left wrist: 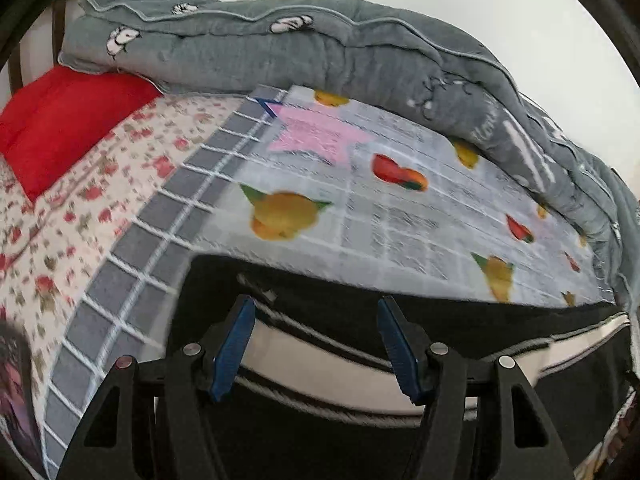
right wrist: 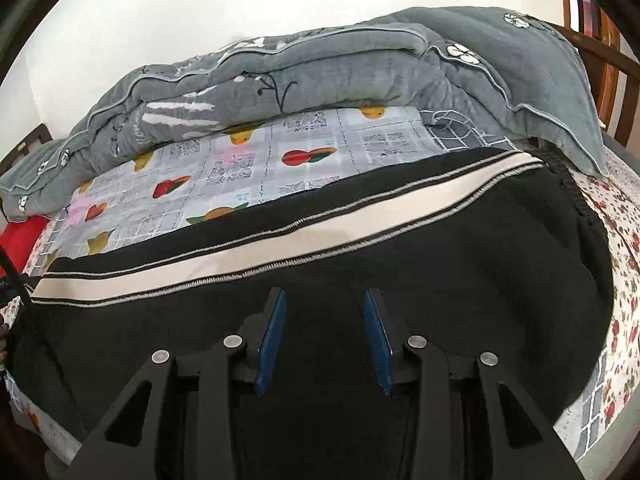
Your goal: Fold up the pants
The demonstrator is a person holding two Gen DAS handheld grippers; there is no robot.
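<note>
Both the left gripper (left wrist: 316,344) and the right gripper (right wrist: 325,336) hover with jaws spread, grasping nothing, over the black pants (right wrist: 400,300) with a cream side stripe, laid flat on the fruit-print sheet (left wrist: 360,208). Behind lies a bunched grey quilt (right wrist: 320,76).

Grey quilt (right wrist: 304,76) heaped along far bed edge blocks reach; fruit-print sheet (right wrist: 248,168) before it open.
</note>
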